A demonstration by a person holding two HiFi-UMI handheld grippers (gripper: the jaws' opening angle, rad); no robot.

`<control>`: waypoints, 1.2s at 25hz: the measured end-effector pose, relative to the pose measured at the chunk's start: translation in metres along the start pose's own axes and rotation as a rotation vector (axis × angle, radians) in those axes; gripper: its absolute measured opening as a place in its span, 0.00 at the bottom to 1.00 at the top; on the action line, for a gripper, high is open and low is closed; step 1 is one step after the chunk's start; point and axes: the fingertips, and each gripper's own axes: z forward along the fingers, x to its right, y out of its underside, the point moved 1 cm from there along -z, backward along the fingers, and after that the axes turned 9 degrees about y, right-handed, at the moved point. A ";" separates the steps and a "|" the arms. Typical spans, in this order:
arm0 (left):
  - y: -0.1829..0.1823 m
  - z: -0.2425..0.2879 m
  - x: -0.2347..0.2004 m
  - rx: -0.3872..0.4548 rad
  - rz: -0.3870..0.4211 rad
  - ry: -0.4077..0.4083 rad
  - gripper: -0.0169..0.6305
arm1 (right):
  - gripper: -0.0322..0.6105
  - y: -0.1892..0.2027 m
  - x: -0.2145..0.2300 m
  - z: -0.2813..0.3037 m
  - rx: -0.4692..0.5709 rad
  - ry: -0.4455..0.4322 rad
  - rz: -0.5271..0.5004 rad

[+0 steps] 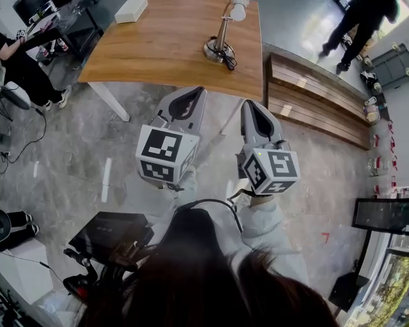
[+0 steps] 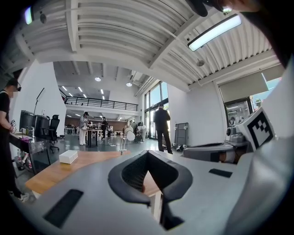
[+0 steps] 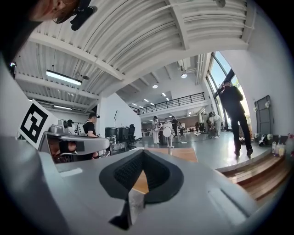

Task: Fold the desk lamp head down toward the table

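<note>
The desk lamp [image 1: 222, 39] stands upright near the right edge of the wooden table [image 1: 160, 45], its white head [image 1: 238, 9] at the top of a metal stem. It appears small and far off in the left gripper view as the lamp [image 2: 124, 143] and in the right gripper view as the lamp [image 3: 169, 137]. My left gripper [image 1: 195, 92] and right gripper [image 1: 248, 104] hover side by side over the floor, short of the table's near edge. Both are shut with nothing between the jaws. Neither touches the lamp.
A white box [image 1: 131, 11] lies at the table's far left. Wooden steps [image 1: 313, 102] run along the right. A person [image 1: 358, 25] walks beyond them; another sits at the left [image 1: 19, 70]. Black equipment [image 1: 108, 239] stands on the floor near me.
</note>
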 end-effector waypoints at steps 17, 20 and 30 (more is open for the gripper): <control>0.023 0.225 -0.161 -0.122 -0.028 0.044 0.03 | 0.05 0.000 0.142 0.241 -0.095 0.028 0.114; 0.024 0.258 -0.182 -0.137 -0.039 0.013 0.03 | 0.05 -0.001 0.163 0.278 -0.122 -0.046 0.168; 0.045 0.347 -0.233 -0.204 -0.103 -0.030 0.03 | 0.06 -0.004 0.200 0.398 -0.271 -0.294 0.299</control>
